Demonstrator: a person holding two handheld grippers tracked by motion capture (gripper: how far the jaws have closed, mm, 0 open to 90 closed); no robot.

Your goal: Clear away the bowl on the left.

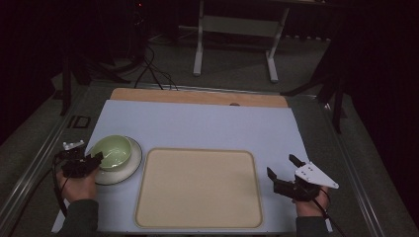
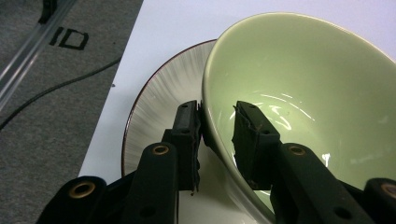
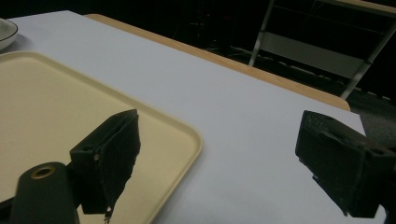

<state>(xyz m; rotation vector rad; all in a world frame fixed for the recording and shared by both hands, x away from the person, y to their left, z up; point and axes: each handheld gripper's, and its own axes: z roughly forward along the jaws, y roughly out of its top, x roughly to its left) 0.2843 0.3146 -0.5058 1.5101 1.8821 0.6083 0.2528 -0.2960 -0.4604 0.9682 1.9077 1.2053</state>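
Observation:
A pale green bowl [image 1: 112,150] sits on a white plate with a dark edge [image 1: 129,168] at the table's left. My left gripper [image 1: 98,159] reaches in from the left and is shut on the bowl's near rim. In the left gripper view one pad [image 2: 189,126] presses the bowl's [image 2: 303,84] outer wall over the plate [image 2: 163,93], and the other pad [image 2: 250,135] lies inside it. My left gripper [image 2: 217,116] straddles the rim. My right gripper [image 1: 280,165] stands open at the right, just past the tray's edge, with nothing between its jaws [image 3: 217,135].
A large beige tray [image 1: 197,187] lies in the middle of the light blue mat [image 1: 197,123], between the two hands; its corner [image 3: 56,102] is by my right gripper. A wooden strip [image 1: 197,96] edges the table's far side. A white-legged stand [image 1: 237,29] is beyond.

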